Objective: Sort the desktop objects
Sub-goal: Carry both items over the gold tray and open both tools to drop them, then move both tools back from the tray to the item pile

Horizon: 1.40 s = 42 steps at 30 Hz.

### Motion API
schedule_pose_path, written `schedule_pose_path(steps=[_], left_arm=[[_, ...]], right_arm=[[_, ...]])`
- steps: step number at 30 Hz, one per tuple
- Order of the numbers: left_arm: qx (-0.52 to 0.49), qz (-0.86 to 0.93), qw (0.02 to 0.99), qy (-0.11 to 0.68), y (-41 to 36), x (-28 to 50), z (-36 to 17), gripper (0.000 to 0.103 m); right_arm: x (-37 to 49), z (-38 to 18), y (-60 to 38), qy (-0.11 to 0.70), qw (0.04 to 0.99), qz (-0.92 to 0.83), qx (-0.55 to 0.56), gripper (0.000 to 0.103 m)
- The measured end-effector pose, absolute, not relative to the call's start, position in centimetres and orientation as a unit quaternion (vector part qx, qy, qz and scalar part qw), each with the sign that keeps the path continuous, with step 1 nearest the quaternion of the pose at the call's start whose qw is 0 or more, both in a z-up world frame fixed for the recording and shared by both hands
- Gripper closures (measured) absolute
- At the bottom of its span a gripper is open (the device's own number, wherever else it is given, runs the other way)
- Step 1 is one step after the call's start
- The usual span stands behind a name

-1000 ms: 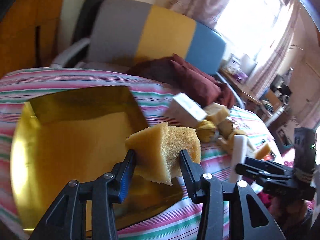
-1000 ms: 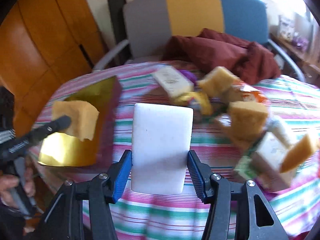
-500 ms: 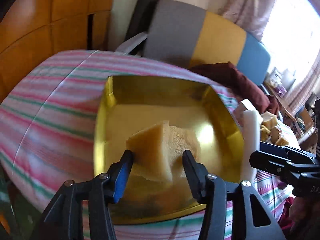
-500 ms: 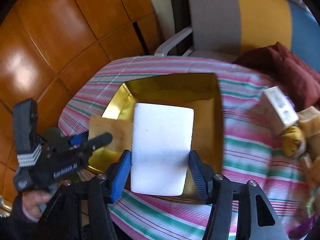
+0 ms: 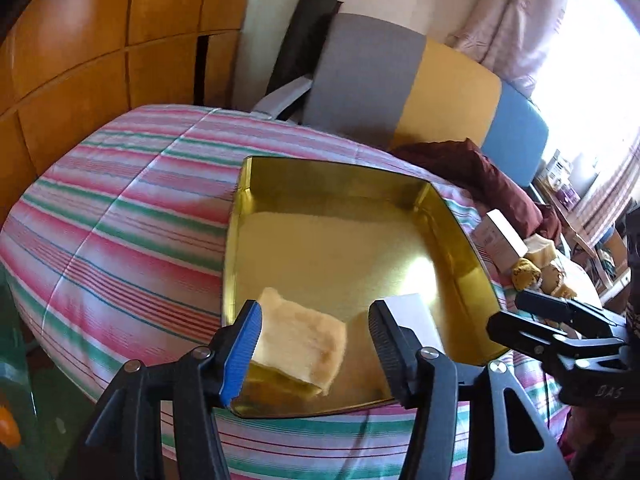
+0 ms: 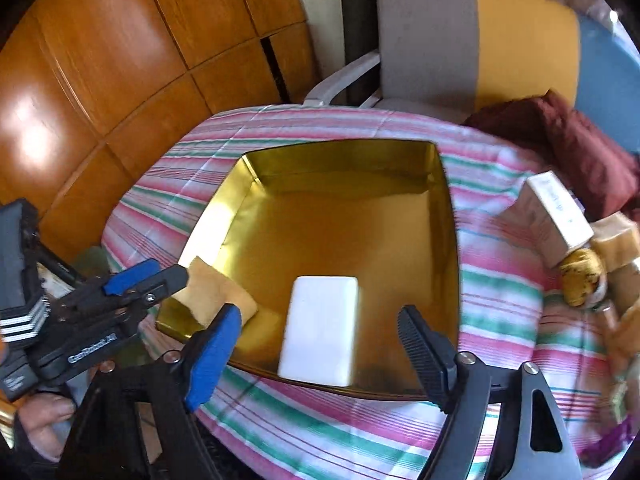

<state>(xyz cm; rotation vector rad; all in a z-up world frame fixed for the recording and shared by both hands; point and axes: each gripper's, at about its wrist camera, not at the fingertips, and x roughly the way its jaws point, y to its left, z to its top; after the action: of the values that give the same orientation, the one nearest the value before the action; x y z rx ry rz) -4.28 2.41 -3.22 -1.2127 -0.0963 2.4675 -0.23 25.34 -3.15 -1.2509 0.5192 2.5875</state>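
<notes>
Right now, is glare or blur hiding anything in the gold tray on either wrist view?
Left wrist view: a bright glare patch on the gold tray floor beside the white block; window blown out at upper right. Right wrist view: the tray wall glares at left, the yellow sponge and white block stay readable, items at the right edge are smeared.

Orange wood panelling [image 6: 100, 60] is filling the upper left of both views, catching a bright glare at the left edge of the right view. A chair [image 5: 400, 92] with a grey, yellow and blue back is standing behind the striped tablecloth [image 5: 120, 208], a dark red cloth [image 5: 480, 168] lying on its seat. A black roll [image 6: 356, 20] is leaning against the pale wall [image 5: 272, 20] beside it. Pink curtains [image 5: 520, 12] are hanging at the upper right, with daylight pouring through the window [image 5: 592, 40].
</notes>
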Motion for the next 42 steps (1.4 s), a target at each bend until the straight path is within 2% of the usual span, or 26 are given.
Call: schedule_pose_path(steps=[7, 16, 40, 42], left_arm=[[-0.430, 0.876, 0.218, -0.015, 4.7, -3.0, -2.3, 0.047], [-0.439, 0.867, 0.236, 0.008, 6.8, -2.0, -2.5, 0.047], [-0.431, 0.846, 0.306, 0.064, 13.7, -0.2, -1.5, 0.047], [-0.433, 0.844, 0.309, 0.066, 14.2, -0.1, -1.5, 0.047]], right_arm=[[0.7, -2.2, 25.0, 0.137, 0.140, 0.888, -0.415, 0.015], [2.1, -2.4, 26.0, 0.131, 0.168, 0.886, -0.411, 0.014], [11.3, -2.6, 39.1, 0.197, 0.316, 0.837, -0.401, 0.014], [12.2, -2.4, 40.6, 0.199, 0.335, 0.831, -0.396, 0.012]])
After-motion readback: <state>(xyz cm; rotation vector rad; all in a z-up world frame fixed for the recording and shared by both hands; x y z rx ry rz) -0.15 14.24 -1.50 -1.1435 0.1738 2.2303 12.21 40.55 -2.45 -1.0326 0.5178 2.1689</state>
